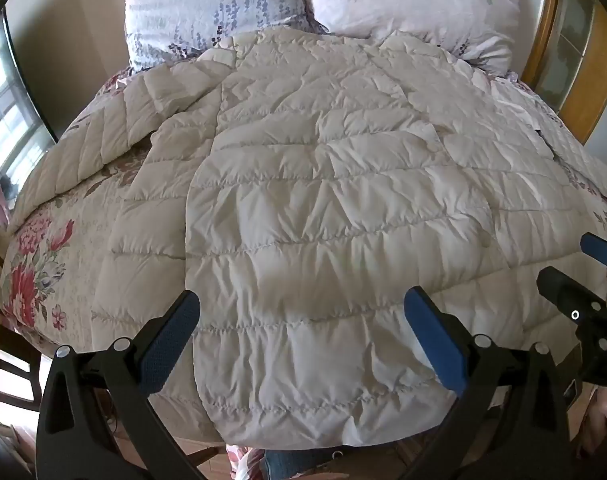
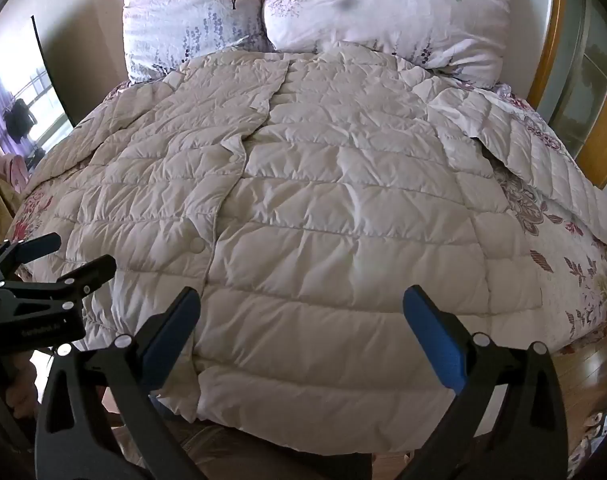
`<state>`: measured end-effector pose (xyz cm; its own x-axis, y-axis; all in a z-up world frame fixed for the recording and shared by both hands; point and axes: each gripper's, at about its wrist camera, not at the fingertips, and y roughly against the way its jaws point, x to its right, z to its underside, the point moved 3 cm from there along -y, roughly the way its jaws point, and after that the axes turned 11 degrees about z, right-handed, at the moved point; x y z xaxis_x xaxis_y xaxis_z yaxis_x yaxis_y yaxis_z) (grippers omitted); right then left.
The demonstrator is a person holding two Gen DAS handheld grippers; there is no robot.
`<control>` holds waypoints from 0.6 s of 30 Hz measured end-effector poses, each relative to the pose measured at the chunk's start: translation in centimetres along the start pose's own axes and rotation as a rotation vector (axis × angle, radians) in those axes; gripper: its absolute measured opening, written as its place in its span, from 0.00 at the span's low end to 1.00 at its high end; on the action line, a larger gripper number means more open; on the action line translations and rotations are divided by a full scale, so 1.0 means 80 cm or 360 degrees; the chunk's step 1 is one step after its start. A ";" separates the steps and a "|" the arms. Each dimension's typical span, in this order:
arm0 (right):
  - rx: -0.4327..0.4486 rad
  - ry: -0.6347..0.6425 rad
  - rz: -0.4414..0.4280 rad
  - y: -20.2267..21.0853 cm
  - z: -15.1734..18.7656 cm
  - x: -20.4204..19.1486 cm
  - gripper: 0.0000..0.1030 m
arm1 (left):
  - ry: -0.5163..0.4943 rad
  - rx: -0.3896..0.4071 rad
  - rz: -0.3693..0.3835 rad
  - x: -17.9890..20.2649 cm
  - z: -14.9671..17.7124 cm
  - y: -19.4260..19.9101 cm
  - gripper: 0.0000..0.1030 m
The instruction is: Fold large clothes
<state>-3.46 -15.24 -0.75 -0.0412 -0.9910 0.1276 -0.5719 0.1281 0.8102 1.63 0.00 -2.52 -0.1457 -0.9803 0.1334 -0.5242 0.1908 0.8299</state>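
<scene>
On the bed, floral quilted cover in pink/red, a cream quilted down jacket lies spread flat, front up, snap placket running top to bottom, hem hanging just over the near edge. Sleeves out to both sides: one sleeve angled toward the window side, the other sleeve toward the cabinet side, partly bunched over the cover. Collar end touches two pillows with tree/lavender print, stacked against the wall at the head. Room: beige wall behind, dark-framed mirror or screen at one side reflecting a window, wooden glass-door cabinet at the other, wood floor below. Left gripper hovers above the hem, tilted down, blue pads wide apart, nothing between them. Right gripper same posture, jaws spread full, empty, over the hem just beside the placket. Each gripper shows at the edge of the other's view, so they're close together side by side. Nothing lies on the jacket; the only clutter near it is the pillows at the collar.
</scene>
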 end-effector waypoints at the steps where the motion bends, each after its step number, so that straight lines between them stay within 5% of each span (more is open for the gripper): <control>1: 0.0000 -0.0001 -0.0002 0.000 0.000 0.000 0.98 | -0.0002 0.0004 -0.0001 0.000 0.000 0.000 0.99; 18: 0.0002 -0.0003 -0.0005 0.000 0.000 0.000 0.98 | -0.0003 0.0007 -0.0004 0.000 0.000 0.000 0.99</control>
<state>-3.50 -15.20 -0.75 -0.0411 -0.9914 0.1240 -0.5730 0.1251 0.8099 1.62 0.01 -2.49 -0.1461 -0.9806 0.1304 -0.5281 0.1888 0.8279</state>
